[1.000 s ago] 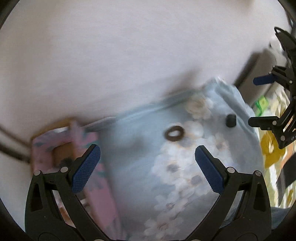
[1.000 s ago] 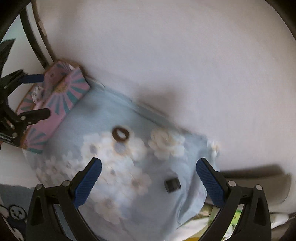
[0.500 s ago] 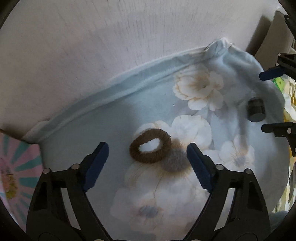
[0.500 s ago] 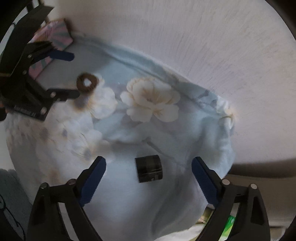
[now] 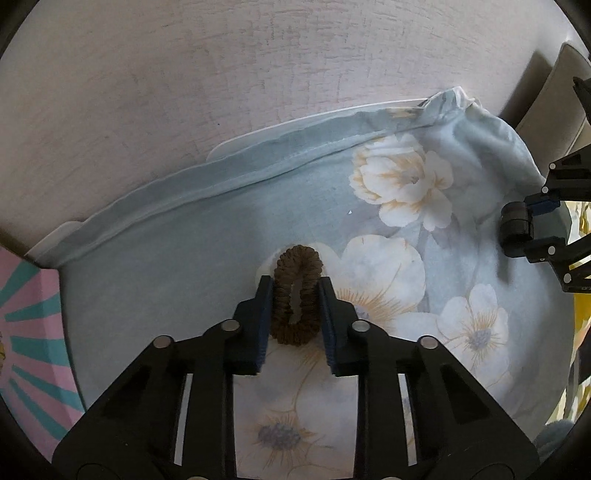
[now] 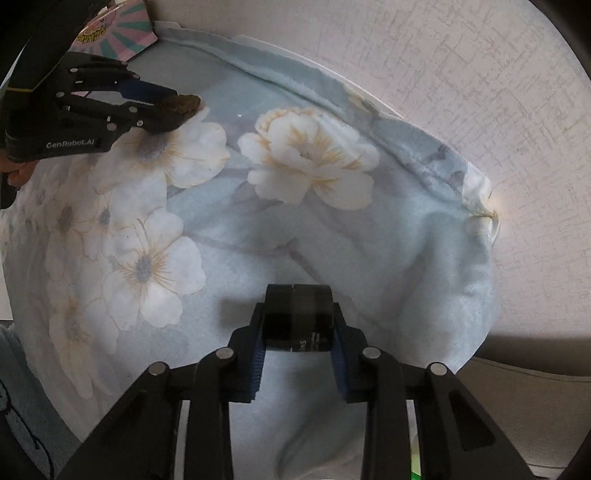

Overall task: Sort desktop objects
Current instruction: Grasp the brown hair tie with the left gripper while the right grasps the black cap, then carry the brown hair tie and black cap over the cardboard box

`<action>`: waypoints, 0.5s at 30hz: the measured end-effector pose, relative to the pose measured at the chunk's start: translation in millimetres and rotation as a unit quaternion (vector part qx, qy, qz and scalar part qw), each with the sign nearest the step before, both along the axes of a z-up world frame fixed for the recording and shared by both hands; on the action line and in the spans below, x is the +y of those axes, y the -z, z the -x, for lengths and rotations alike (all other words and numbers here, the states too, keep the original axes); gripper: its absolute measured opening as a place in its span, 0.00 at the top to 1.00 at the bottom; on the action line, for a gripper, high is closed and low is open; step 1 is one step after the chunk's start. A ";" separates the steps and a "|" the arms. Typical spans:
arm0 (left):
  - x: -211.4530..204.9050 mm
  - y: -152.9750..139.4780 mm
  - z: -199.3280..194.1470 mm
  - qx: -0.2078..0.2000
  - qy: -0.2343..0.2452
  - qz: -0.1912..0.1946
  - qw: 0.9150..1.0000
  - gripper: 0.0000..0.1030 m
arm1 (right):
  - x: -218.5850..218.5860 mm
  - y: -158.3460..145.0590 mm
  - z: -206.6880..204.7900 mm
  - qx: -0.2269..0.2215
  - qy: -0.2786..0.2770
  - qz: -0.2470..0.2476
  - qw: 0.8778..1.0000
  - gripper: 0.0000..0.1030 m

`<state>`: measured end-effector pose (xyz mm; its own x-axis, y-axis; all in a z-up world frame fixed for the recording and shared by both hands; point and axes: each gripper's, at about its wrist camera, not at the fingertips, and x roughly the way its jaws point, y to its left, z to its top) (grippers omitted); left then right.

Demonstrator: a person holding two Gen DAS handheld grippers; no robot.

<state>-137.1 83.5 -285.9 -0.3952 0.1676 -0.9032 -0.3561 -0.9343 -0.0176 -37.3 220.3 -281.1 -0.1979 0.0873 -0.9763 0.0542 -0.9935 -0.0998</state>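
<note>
A brown hair tie lies on a pale blue flowered cloth. My left gripper is shut on it, squeezing it into a narrow oval. It also shows in the right wrist view, held by the left gripper. A small black cylinder with white lettering sits on the cloth. My right gripper is shut on its two ends. The cylinder and right gripper show at the right edge of the left wrist view.
A pink box with teal stripes stands at the cloth's left end, also seen in the right wrist view. A pale textured wall rises behind the cloth. Yellow and green items lie past the cloth's right edge.
Both grippers moved down and forward to the cloth. The left closed on the hair tie, squashing it. The right closed on the black cylinder.
</note>
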 end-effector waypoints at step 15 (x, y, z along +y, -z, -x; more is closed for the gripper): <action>-19.7 -91.1 -39.0 0.020 -0.010 0.024 0.999 0.84 | -15.6 -75.5 12.4 0.015 0.023 0.038 0.999 0.73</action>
<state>-98.0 63.7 -194.8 -0.4342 0.1155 -0.8934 -0.3372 -0.9405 0.0423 -49.7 204.7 -205.7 -0.2240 0.0223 -0.9743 0.0063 -0.9997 -0.0243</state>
